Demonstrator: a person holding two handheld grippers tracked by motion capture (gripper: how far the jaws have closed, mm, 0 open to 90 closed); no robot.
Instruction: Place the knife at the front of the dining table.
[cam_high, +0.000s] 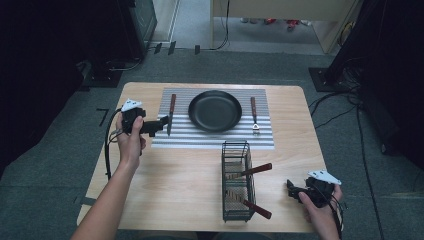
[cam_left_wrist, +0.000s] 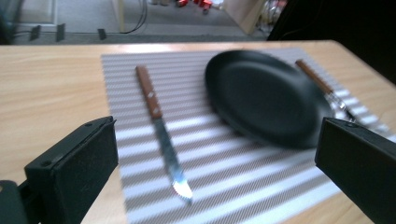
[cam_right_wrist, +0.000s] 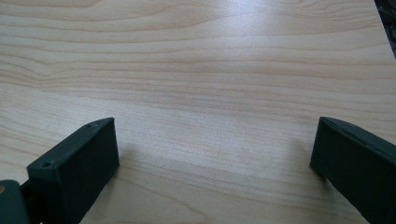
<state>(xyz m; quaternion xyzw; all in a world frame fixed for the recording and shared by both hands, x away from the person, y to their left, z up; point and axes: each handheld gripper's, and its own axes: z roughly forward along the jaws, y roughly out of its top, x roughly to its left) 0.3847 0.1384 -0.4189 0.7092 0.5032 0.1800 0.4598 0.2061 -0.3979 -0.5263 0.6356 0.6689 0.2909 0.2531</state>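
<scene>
1. Far left of the high view: the left gripper (cam_high: 161, 123) sits at the left edge of the grey-and-white striped placemat (cam_high: 215, 140), jaws spread wide with nothing between them. No earlier picture here, so just that: it's let go and empty.
2. Right next to it is the wood-handled steel table knife (cam_high: 171, 114), flat on the mat's left side, blade pointing toward the near edge. In the left gripper view the knife (cam_left_wrist: 161, 128) lies between the two jaws but farther off, not touching either.
3. Centre of the mat: a round black plate (cam_high: 215, 110).
4. Right of the plate, a wood-handled fork (cam_high: 254, 115) lies on the mat.
5. Lower middle: a black wire cutlery basket (cam_high: 236, 181) on the light wooden table (cam_high: 175, 185), two red-brown handles poking out its right side.
6. Lower right: the right gripper (cam_high: 291, 189), jaws wide apart over bare tabletop, holding nothing.
</scene>
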